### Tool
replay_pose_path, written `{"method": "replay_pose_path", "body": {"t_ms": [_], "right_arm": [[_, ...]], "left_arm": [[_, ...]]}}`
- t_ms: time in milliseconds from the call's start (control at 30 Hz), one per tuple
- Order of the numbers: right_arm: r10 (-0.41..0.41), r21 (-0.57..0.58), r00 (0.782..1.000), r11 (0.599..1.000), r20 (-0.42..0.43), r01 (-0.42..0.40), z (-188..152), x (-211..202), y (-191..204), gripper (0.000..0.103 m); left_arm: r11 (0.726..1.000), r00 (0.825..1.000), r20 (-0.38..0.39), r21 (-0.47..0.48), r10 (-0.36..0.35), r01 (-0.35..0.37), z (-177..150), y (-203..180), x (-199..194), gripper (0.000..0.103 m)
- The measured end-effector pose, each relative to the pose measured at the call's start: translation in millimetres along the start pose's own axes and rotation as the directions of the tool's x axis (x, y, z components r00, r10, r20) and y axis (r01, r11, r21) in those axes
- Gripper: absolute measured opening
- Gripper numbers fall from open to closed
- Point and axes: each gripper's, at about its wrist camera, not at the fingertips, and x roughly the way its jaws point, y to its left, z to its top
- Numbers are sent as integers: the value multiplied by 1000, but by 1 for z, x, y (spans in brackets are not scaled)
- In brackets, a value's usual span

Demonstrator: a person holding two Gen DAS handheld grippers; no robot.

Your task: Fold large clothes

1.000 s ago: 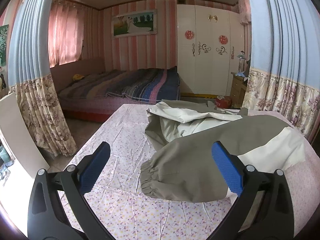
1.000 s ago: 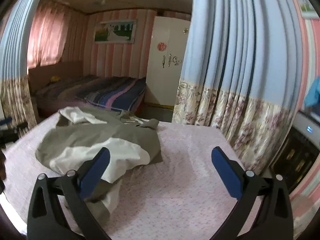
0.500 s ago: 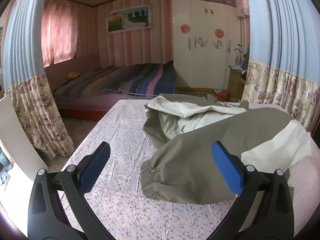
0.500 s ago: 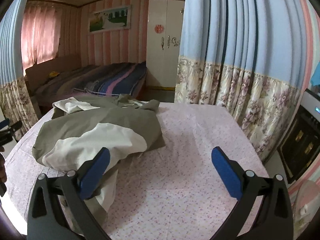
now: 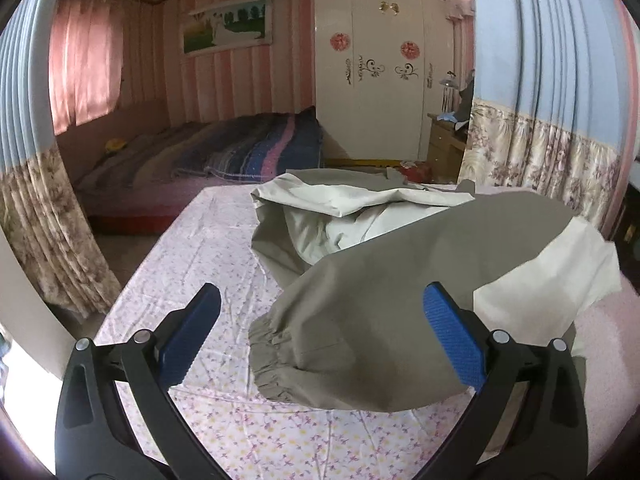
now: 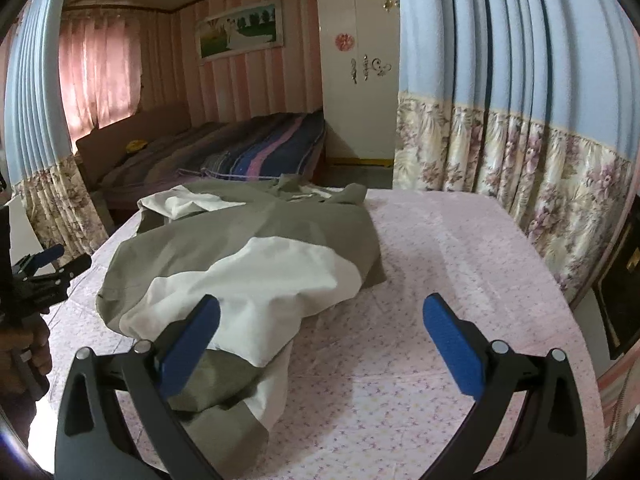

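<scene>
Lying rumpled across the pink floral counter (image 6: pixel 460 248), the olive-and-cream jacket (image 6: pixel 248 236) was not yet spread for folding. My left hand-held gripper (image 5: pixel 320 316) hovered over its elastic cuff (image 5: pixel 272 348), jaws apart and empty; my right hand-held gripper (image 6: pixel 320 320) gaped likewise near the hem. I judged each should pinch one single layer, then draw outward evenly.
</scene>
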Motion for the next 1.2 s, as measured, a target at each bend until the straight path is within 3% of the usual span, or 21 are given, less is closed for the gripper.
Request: {"method": "replay_pose_path", "body": {"t_ms": [367, 633, 1033, 1100, 1200], "right_arm": [[-11, -6, 1000, 1000, -10, 11, -3, 5, 1, 101], [-17, -18, 1000, 1000, -14, 17, 0, 25, 2, 101], [13, -34, 1000, 999, -27, -14, 7, 78, 3, 101], [17, -40, 999, 999, -34, -19, 9, 89, 4, 91], [49, -39, 997, 998, -58, -51, 10, 104, 4, 52]], "left_arm": [[1000, 1000, -6, 16, 4, -4, -3, -7, -3, 100], [998, 999, 10, 40, 48, -48, 5, -5, 5, 100], [986, 990, 29, 99, 135, -137, 27, 12, 58, 100], [986, 990, 24, 91, 136, -138, 31, 19, 73, 100], [982, 986, 36, 94, 162, -165, 39, 27, 100, 100]]}}
